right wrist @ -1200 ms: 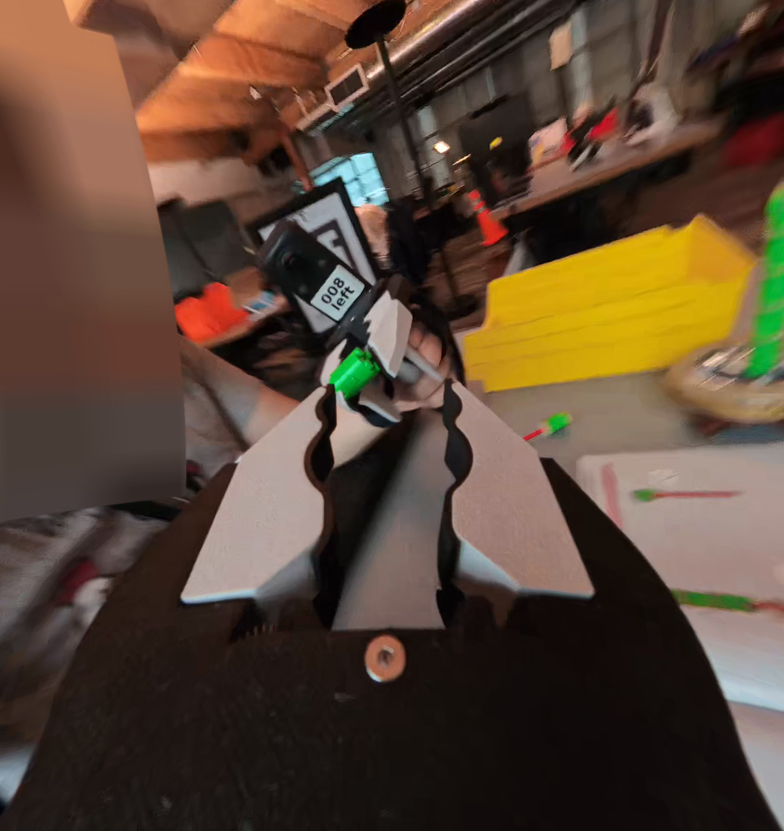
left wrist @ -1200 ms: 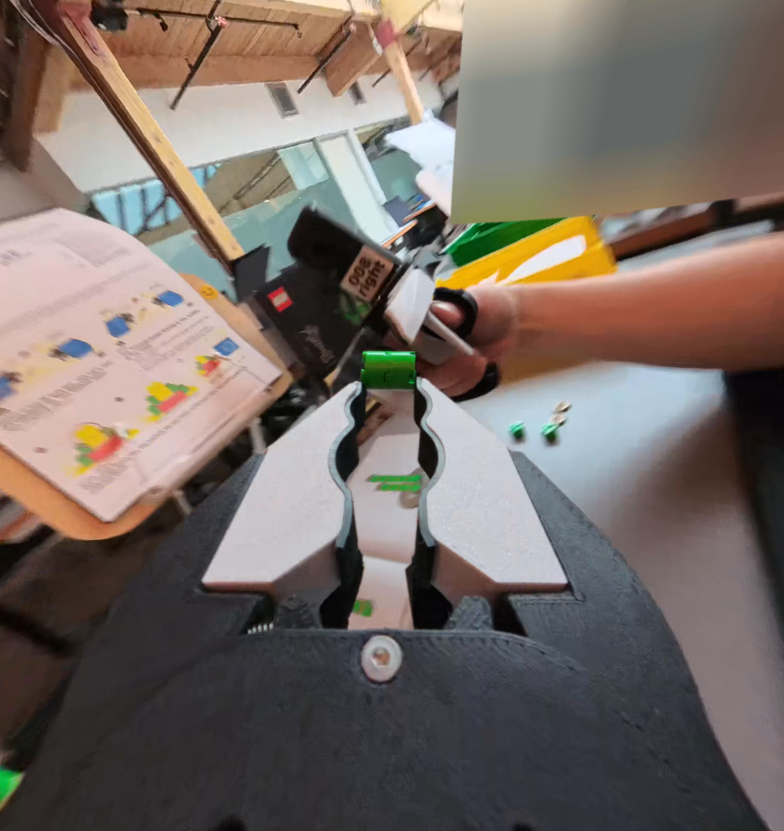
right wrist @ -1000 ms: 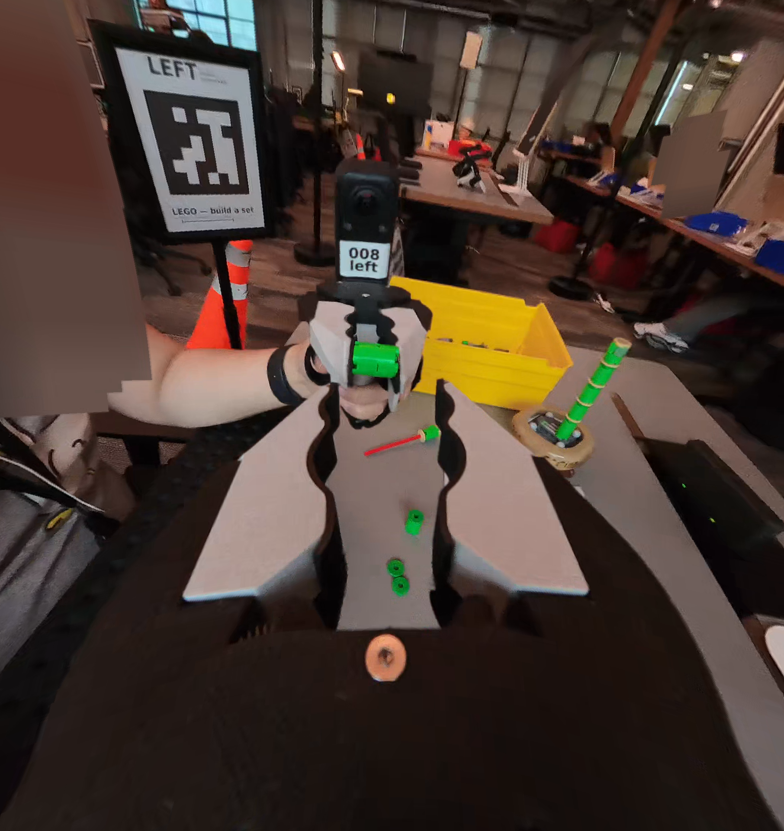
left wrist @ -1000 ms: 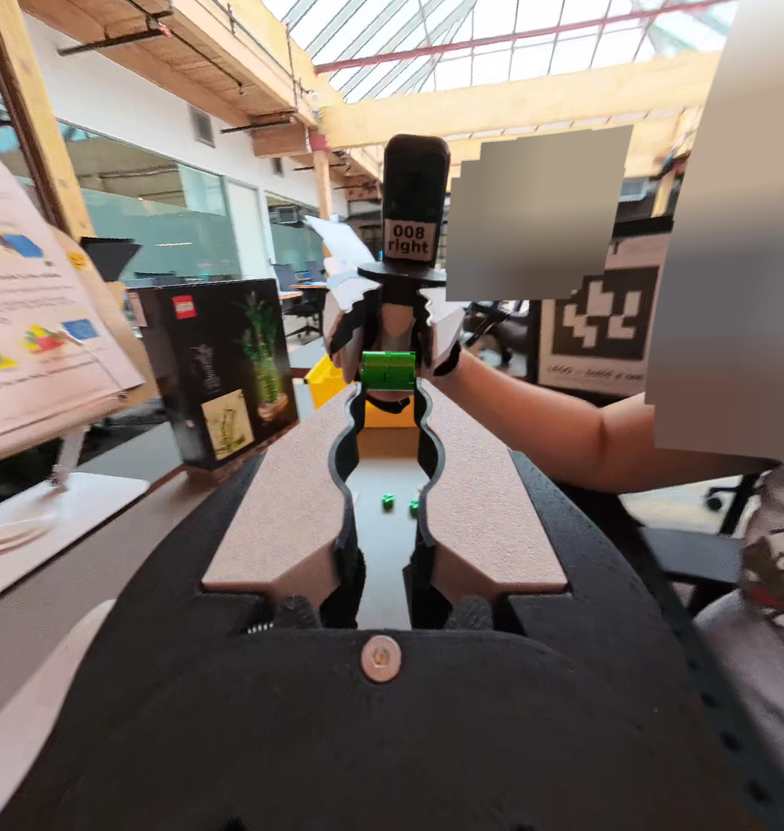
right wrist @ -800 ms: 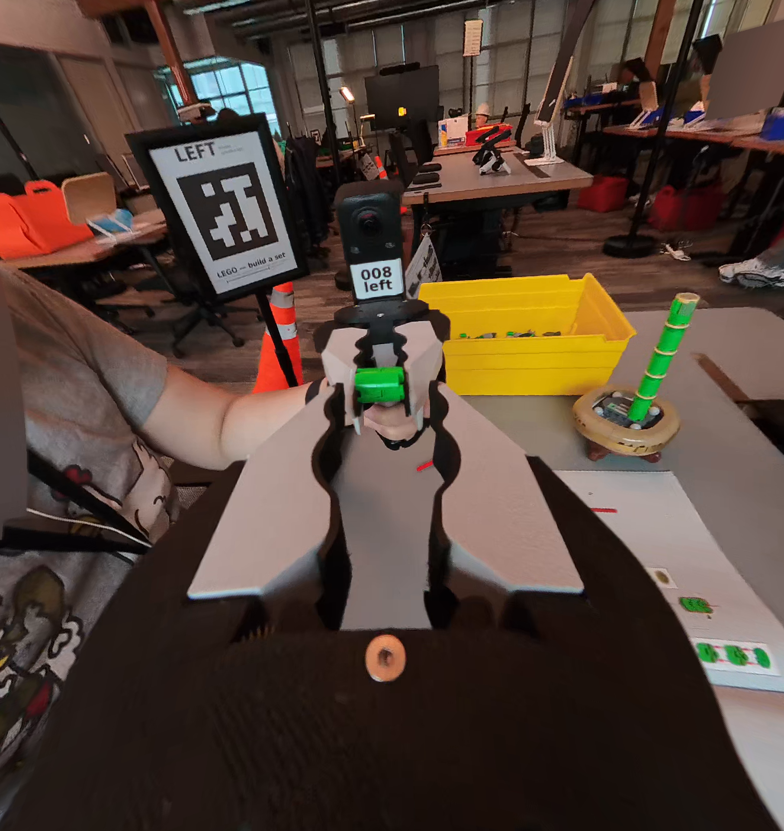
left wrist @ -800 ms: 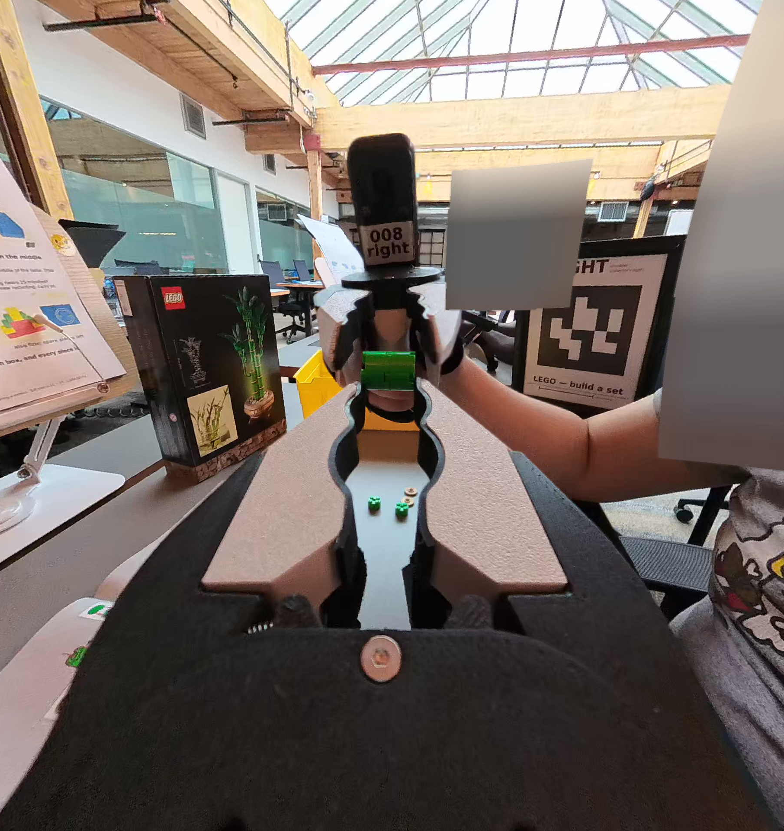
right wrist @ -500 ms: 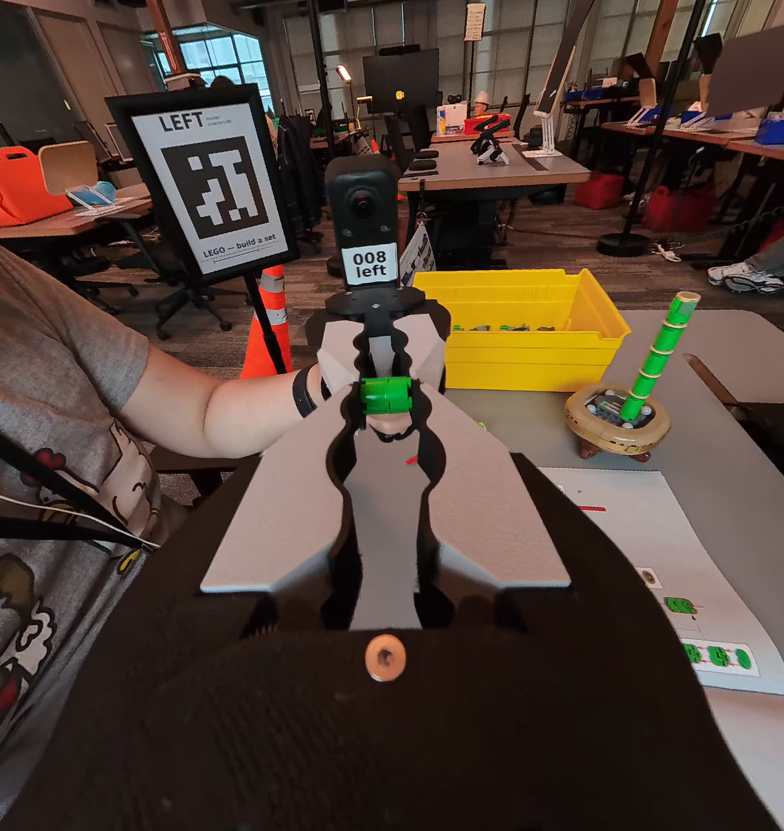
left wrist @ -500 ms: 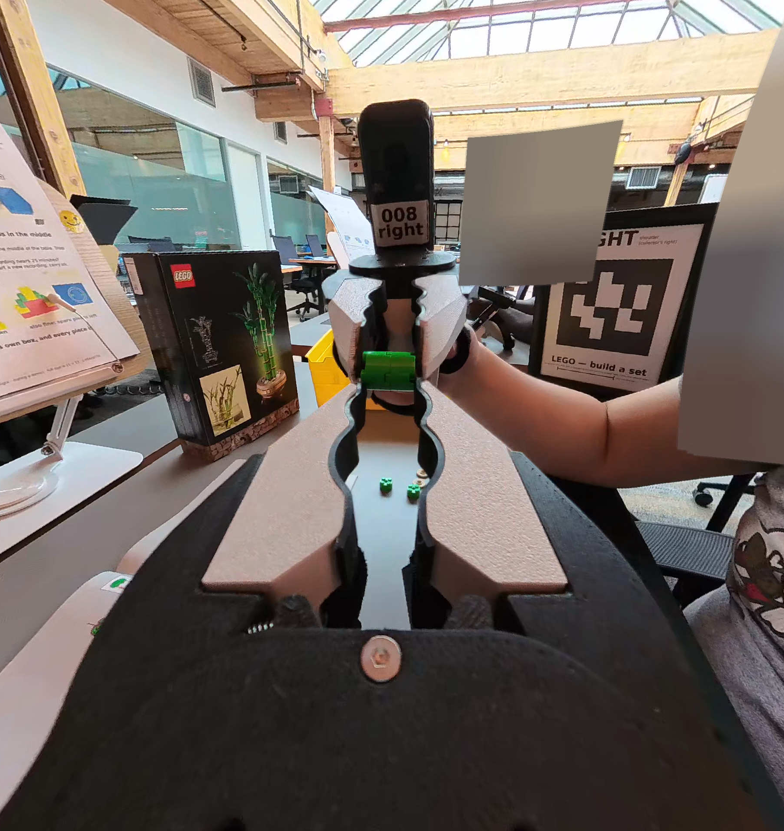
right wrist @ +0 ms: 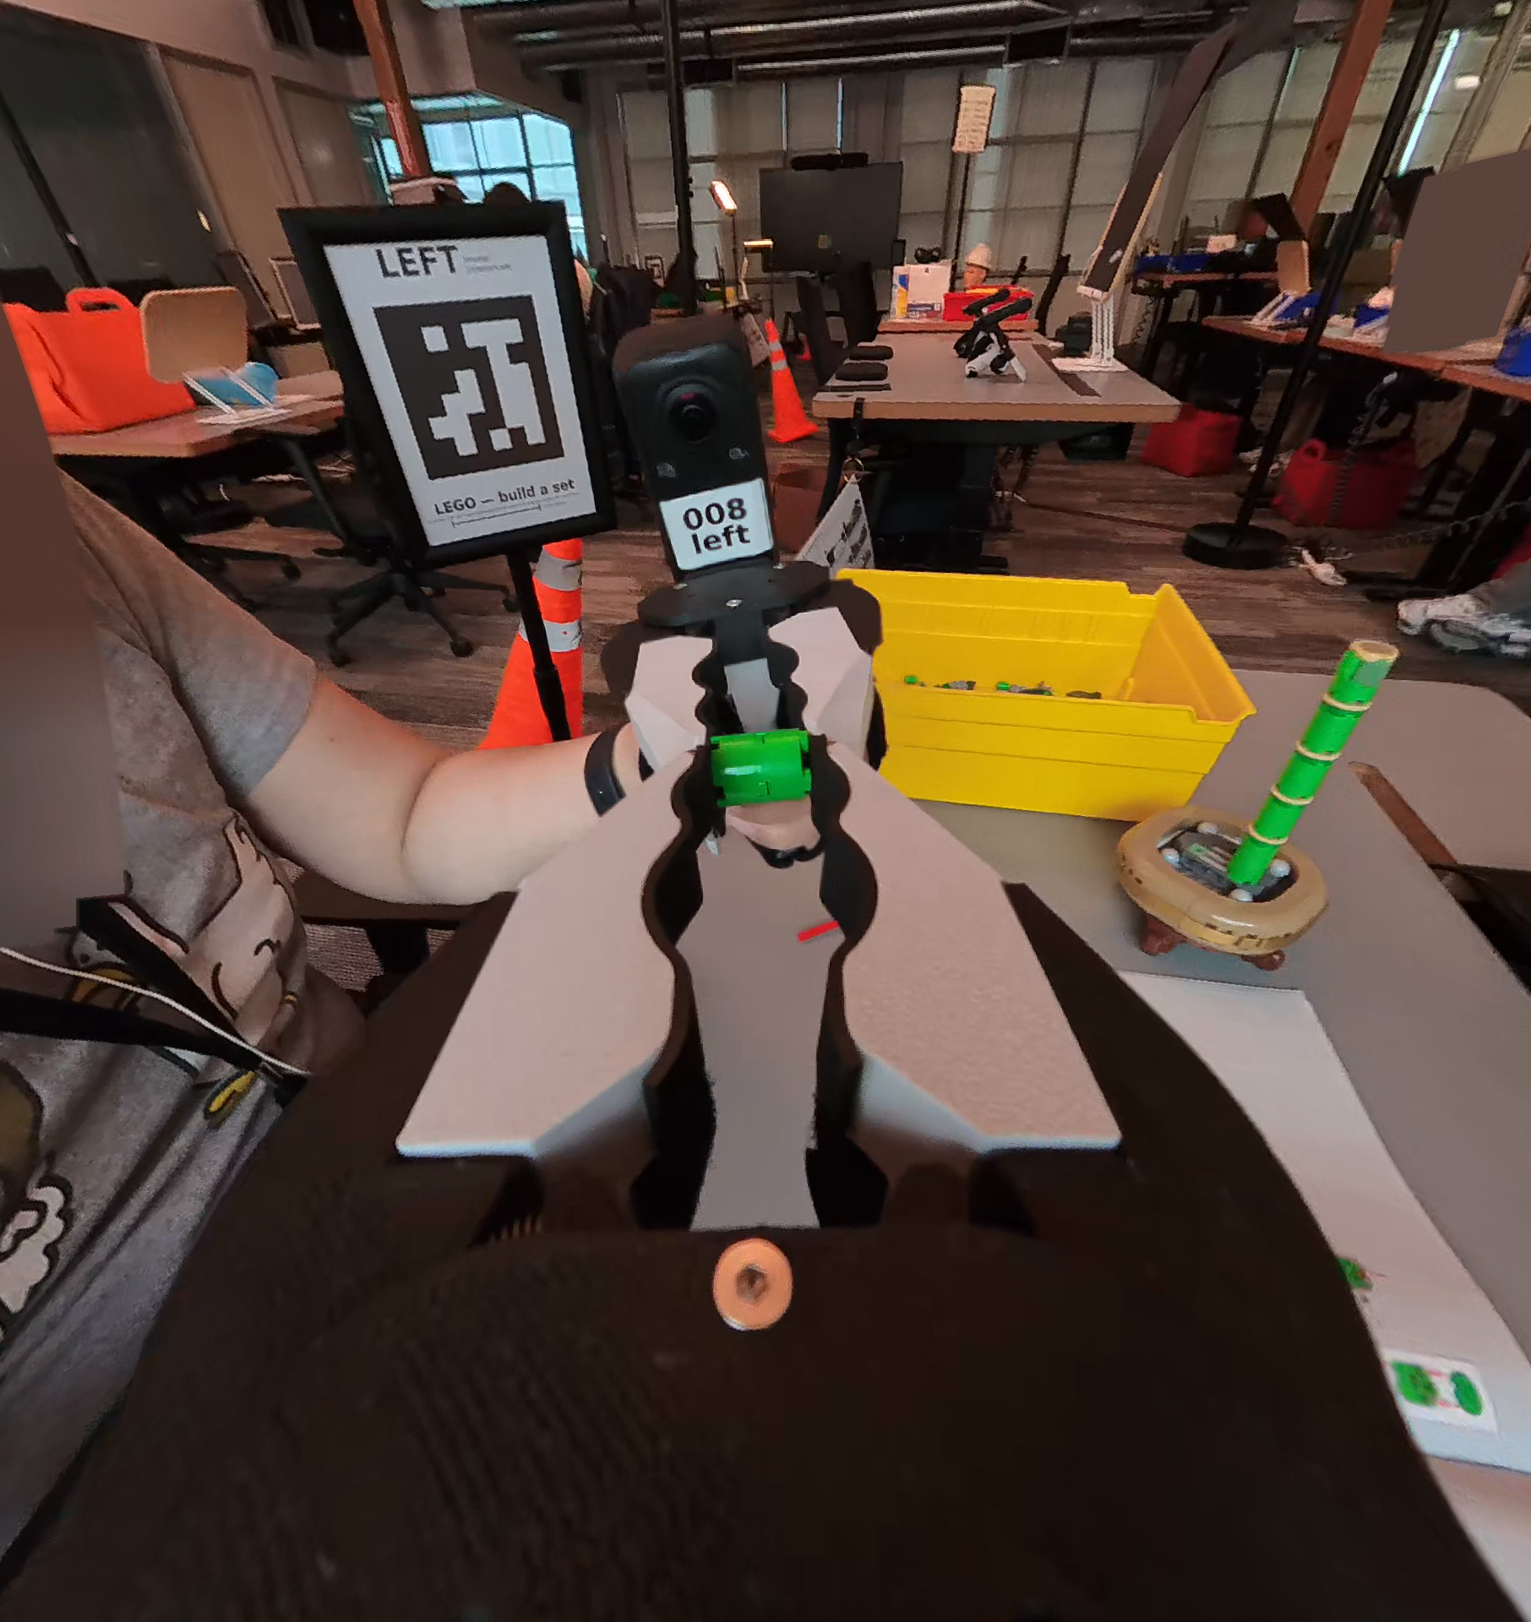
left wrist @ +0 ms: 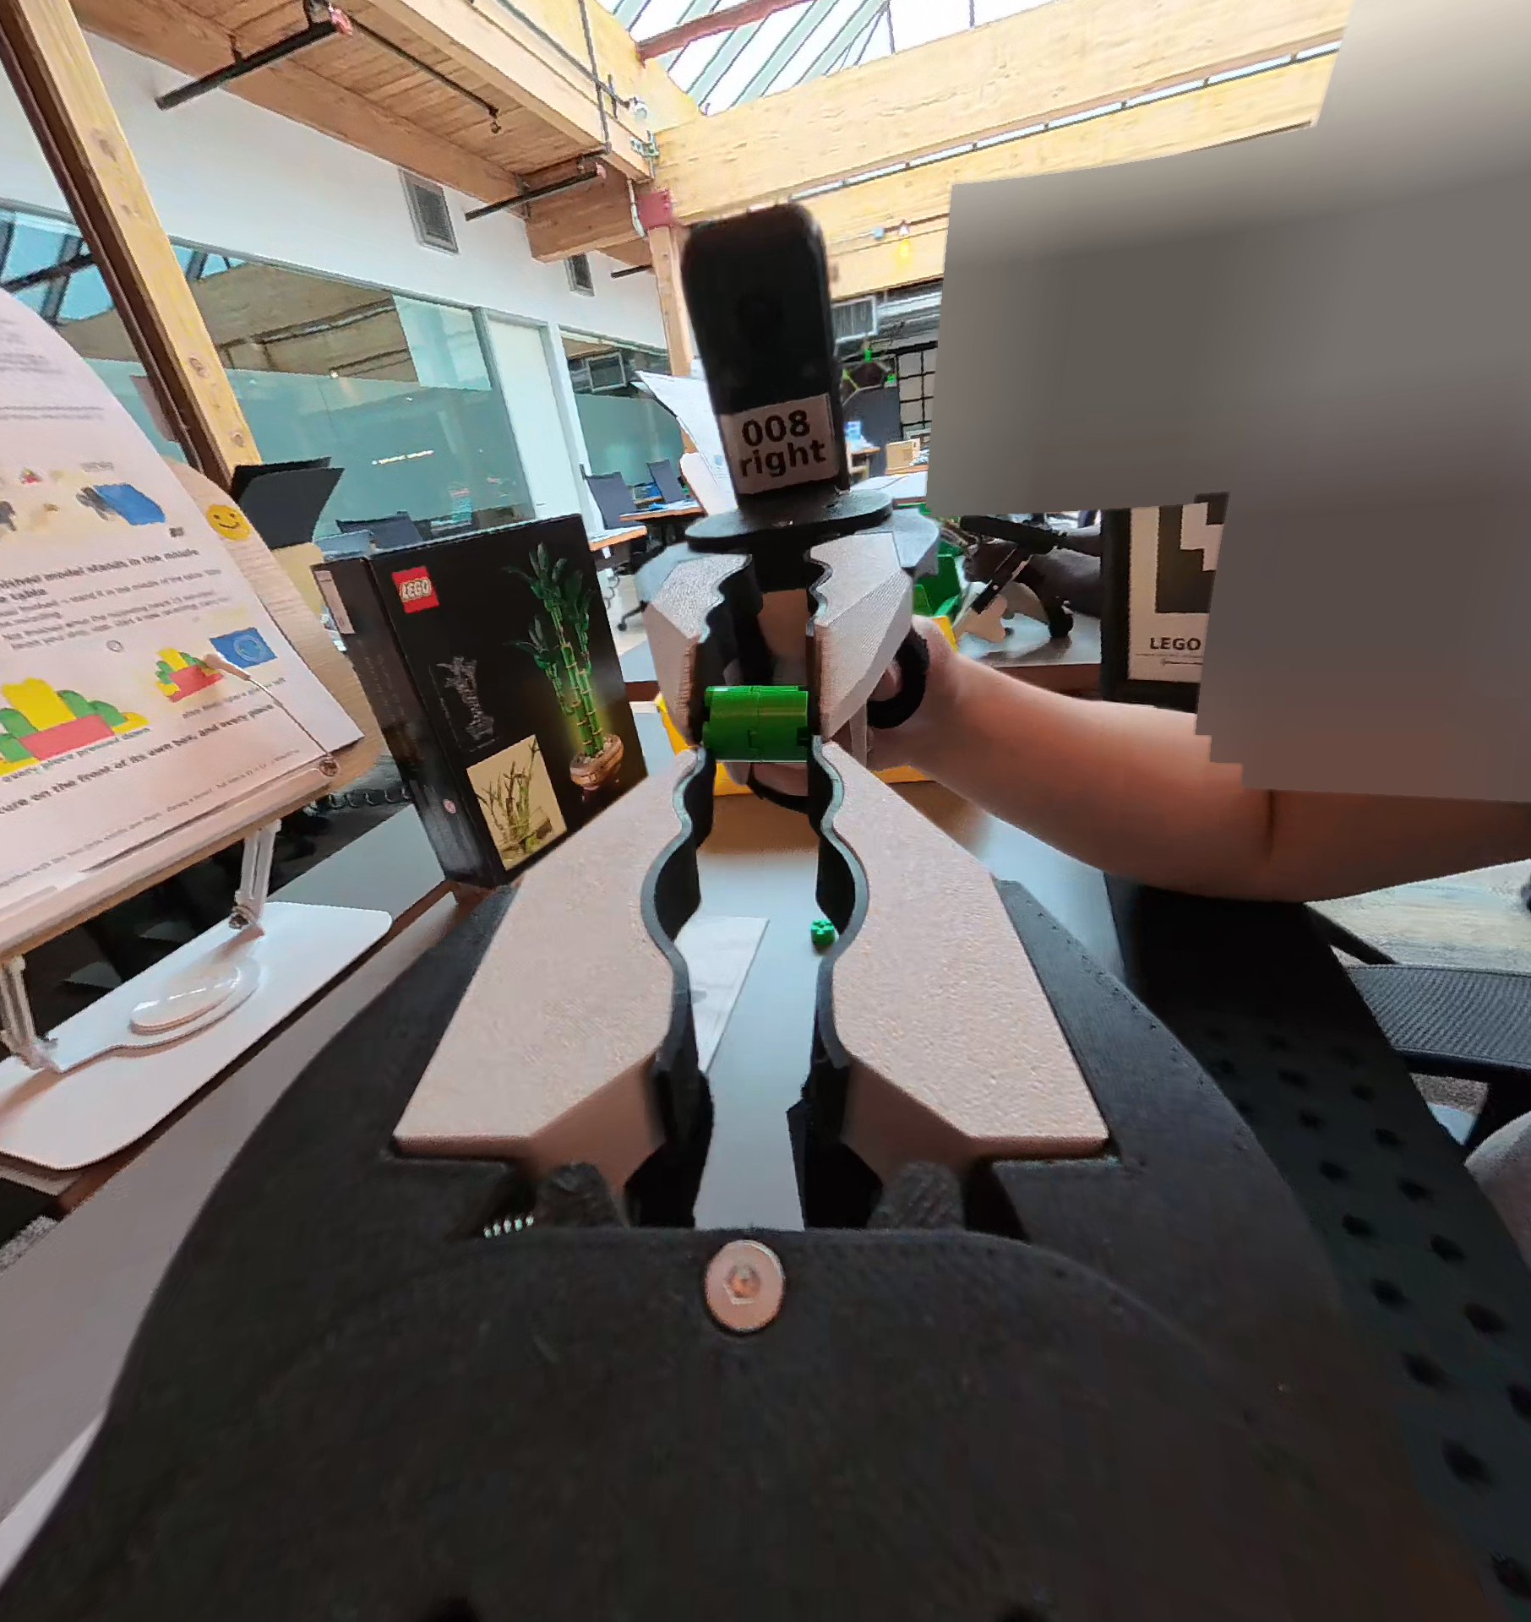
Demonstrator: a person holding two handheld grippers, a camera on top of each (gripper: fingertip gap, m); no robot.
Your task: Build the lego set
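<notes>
A short green cylinder piece (left wrist: 755,721) is held in the air between my two grippers, which face each other tip to tip. My left gripper (left wrist: 758,757) is shut on it from the near side in the left wrist view. My right gripper (right wrist: 762,777) is shut on the same green piece (right wrist: 758,766); its fingers (left wrist: 858,632) flank the piece from the far side. A green bamboo stalk (right wrist: 1302,772) stands tilted in a tan pot (right wrist: 1218,913) on the grey table at the right.
A yellow bin (right wrist: 1052,746) holding loose pieces stands behind the grippers. A red rod (right wrist: 817,932) and a small green piece (left wrist: 822,932) lie on the table. A white sheet (right wrist: 1324,1185) lies at the right. The set's box (left wrist: 490,693) and an instruction stand (left wrist: 104,667) are at the left. The tips of both grippers are at nearly the same place. Left tips and right tips are each some 30 centimetres from the green bamboo stalk (right wrist: 1302,772).
Both grippers swung up to face each other. The right gripper came in from open, and its jaws narrowed onto the green piece that the left gripper has held throughout.
</notes>
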